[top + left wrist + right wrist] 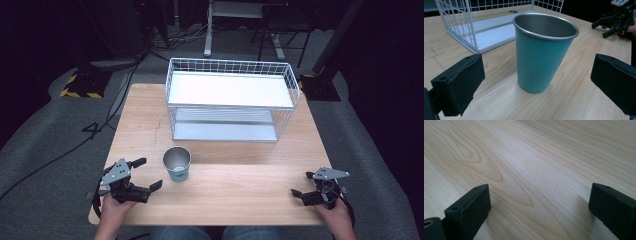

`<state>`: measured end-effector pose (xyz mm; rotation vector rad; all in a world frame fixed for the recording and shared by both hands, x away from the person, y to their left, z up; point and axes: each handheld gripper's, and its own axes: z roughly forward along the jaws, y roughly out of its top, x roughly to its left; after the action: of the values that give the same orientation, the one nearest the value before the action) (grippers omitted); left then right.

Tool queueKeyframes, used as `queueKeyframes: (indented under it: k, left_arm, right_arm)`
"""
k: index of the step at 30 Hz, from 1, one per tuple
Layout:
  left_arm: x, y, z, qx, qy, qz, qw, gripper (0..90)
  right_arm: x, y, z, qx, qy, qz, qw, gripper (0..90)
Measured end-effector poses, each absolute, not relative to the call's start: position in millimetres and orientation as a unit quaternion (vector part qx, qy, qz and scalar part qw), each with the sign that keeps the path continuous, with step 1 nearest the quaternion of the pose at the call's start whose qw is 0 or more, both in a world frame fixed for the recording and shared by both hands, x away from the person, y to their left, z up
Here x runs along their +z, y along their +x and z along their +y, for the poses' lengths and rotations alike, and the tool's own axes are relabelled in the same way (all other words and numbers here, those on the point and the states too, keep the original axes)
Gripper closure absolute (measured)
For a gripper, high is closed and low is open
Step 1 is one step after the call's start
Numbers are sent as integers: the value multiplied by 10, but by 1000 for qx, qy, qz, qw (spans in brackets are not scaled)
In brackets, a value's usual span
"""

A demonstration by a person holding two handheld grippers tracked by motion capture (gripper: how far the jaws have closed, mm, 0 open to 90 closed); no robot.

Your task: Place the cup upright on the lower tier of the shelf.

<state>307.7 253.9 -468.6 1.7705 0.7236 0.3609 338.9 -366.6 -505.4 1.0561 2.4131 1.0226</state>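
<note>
A teal metal cup (177,164) stands upright and empty on the wooden table (235,190), in front of the white wire rack (230,90). My left gripper (148,173) is open just left of the cup, apart from it and pointing at it. In the left gripper view the cup (544,55) stands close ahead between the spread jaws of the left gripper (537,85), untouched. My right gripper (302,184) rests open near the table's front right corner. In the right gripper view the right gripper (539,207) has bare wood between its jaws.
The two-level wire rack (474,27) takes up the back middle of the table, and both its white shelves are bare. The right gripper (614,21) shows far off in the left gripper view. Cables and stands sit on the grey floor beyond the table.
</note>
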Motion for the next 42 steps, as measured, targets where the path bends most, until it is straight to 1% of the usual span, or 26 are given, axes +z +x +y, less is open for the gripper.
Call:
queueKeyframes:
  k: [9,16,21,27,32,37,39,42]
  left_arm:
    - [-4769,3192,2351,148,764,302,551,0]
    - [-4853,3297,2222,161,766,313,538,3]
    - [-4901,3353,2122,158,778,304,527,6]
    - [-4935,3395,2007,153,772,315,531,85]
    - [-4970,3421,1936,145,772,313,533,120]
    - [-4989,3424,1903,151,771,310,535,150]
    - [-4992,3419,1895,157,770,312,534,176]
    - [-4991,3413,1889,163,770,311,532,182]
  right_arm:
    - [-5055,3389,-3663,357,369,844,156,36]
    - [-5055,3393,-3658,356,370,844,157,31]
    - [-5055,3393,-3658,356,370,844,157,31]
    - [-5057,3410,-3648,354,378,840,160,29]
    - [-5057,3415,-3647,354,377,841,160,28]
    - [-5057,3415,-3647,354,377,841,160,29]
    - [-5057,3414,-3647,354,377,841,160,28]
    - [-5057,3414,-3647,354,377,841,160,28]
